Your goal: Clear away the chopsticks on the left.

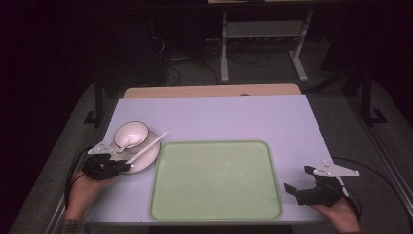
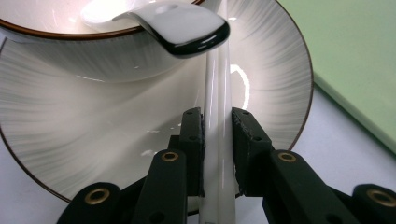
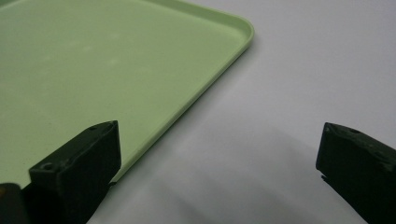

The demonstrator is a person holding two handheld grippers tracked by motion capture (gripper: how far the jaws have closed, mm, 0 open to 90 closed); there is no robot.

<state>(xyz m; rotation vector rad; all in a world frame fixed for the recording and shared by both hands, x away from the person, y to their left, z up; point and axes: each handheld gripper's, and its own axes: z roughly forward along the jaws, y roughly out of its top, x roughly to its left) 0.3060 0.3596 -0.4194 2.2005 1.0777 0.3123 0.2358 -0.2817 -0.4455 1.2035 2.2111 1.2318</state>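
A white bowl point(image 1: 132, 131) with a white spoon point(image 1: 122, 145) in it stands on a white plate point(image 1: 149, 156) at the table's left. A long white chopstick point(image 1: 148, 146) lies slanted across the plate. My left gripper point(image 1: 124, 165) sits at the plate's near rim. In the left gripper view its pads hug the chopstick point(image 2: 218, 93) from both sides, with the spoon's handle point(image 2: 182, 28) and the plate point(image 2: 93, 126) just beyond the left gripper point(image 2: 218, 128). My right gripper point(image 1: 298, 178) rests right of the green tray point(image 1: 214, 214), jaws wide apart with nothing between them.
The green tray point(image 3: 93, 60) lies in the middle of the pale table mat point(image 1: 219, 117), and its rim runs close to one finger of my right gripper point(image 3: 219, 144). Bare mat lies behind the tray. A wooden table edge point(image 1: 209, 90) shows at the back.
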